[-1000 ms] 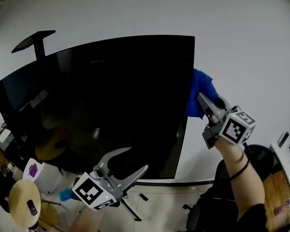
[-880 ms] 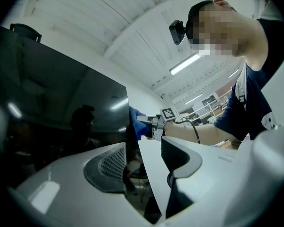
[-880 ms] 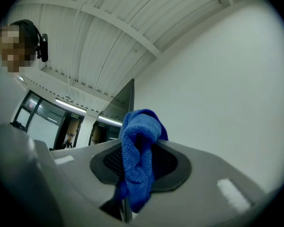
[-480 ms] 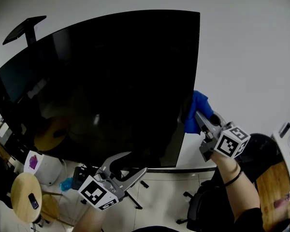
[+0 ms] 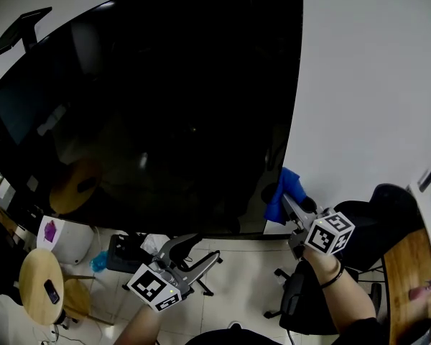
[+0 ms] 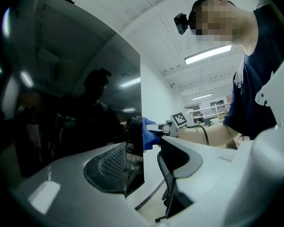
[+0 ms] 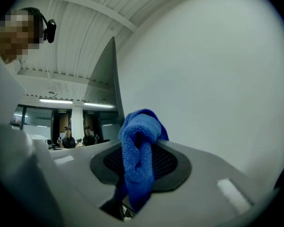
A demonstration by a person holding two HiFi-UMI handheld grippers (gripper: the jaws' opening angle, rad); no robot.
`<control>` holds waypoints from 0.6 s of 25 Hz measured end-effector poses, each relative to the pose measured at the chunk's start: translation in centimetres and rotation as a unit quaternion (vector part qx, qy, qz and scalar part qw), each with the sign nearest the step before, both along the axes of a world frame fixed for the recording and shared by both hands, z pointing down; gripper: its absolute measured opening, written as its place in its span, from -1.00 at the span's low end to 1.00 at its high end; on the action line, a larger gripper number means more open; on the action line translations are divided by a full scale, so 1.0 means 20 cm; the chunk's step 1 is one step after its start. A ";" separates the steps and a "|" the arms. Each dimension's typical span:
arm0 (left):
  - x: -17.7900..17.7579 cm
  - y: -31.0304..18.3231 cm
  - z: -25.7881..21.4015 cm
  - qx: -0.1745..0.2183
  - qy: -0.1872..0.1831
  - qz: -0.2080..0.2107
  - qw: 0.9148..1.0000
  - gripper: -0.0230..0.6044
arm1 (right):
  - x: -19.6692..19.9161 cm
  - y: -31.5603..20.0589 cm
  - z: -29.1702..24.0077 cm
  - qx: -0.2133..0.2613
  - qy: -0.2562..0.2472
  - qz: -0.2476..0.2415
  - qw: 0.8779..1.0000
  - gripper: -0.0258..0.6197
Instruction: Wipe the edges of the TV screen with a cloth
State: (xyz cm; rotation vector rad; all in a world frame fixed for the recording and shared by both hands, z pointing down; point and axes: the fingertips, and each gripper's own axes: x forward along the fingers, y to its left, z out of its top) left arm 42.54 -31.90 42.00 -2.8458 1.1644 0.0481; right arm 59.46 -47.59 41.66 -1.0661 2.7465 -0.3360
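black tv screen (image 5: 165, 106) against white wall (image 5: 373, 85).

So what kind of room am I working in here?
Most likely an office or lab workroom: a large TV screen stands against a white wall, with a wheeled office chair and a round wooden table nearby, and strip lights overhead.

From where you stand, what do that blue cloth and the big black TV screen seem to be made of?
The soft blue cloth looks like microfibre or terry: it has a fine nubbly pile and folds limply. The big black flat TV screen looks like glossy glass or hard plastic, which one I cannot tell: its surface gives sharp mirror reflections.
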 end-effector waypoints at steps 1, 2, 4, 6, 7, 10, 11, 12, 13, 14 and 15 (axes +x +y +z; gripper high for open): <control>-0.01 0.00 0.04 -0.008 0.001 -0.001 1.000 -0.23 | 0.00 0.00 0.07 -0.010 0.002 0.003 1.000 -0.56; -0.01 -0.01 0.08 -0.014 0.002 -0.003 1.000 -0.23 | 0.00 0.00 0.13 -0.021 0.004 0.004 1.000 -0.56; -0.02 -0.02 0.15 -0.022 0.001 -0.006 1.000 -0.23 | -0.01 -0.01 0.26 -0.044 0.007 0.007 0.999 -0.56; -0.02 -0.01 0.20 -0.026 -0.004 -0.006 1.000 -0.23 | 0.00 -0.01 0.38 -0.061 0.012 0.009 0.998 -0.56; -0.01 -0.01 0.24 -0.030 -0.006 -0.006 1.000 -0.23 | 0.00 -0.01 0.44 -0.067 0.018 0.011 0.998 -0.56; 0.00 -0.01 0.33 -0.049 -0.010 -0.006 0.999 -0.23 | 0.00 0.00 0.61 -0.079 0.042 0.016 0.996 -0.56; 0.00 -0.01 0.36 -0.055 -0.010 -0.005 0.998 -0.23 | 0.00 0.01 0.66 -0.086 0.046 0.017 0.995 -0.56; 0.01 -0.01 0.39 -0.061 -0.009 -0.004 0.998 -0.23 | 0.00 0.01 0.71 -0.093 0.049 0.018 0.994 -0.56; 0.01 0.00 0.41 -0.066 -0.009 -0.003 0.998 -0.23 | 0.00 0.02 0.76 -0.102 0.051 0.019 0.993 -0.56; 0.02 0.00 0.43 -0.070 -0.009 -0.002 0.997 -0.23 | 0.00 0.02 0.80 -0.110 0.053 0.019 0.992 -0.56; 0.03 0.00 0.46 -0.074 -0.009 -0.001 0.997 -0.23 | 0.00 0.03 0.84 -0.118 0.055 0.019 0.991 -0.56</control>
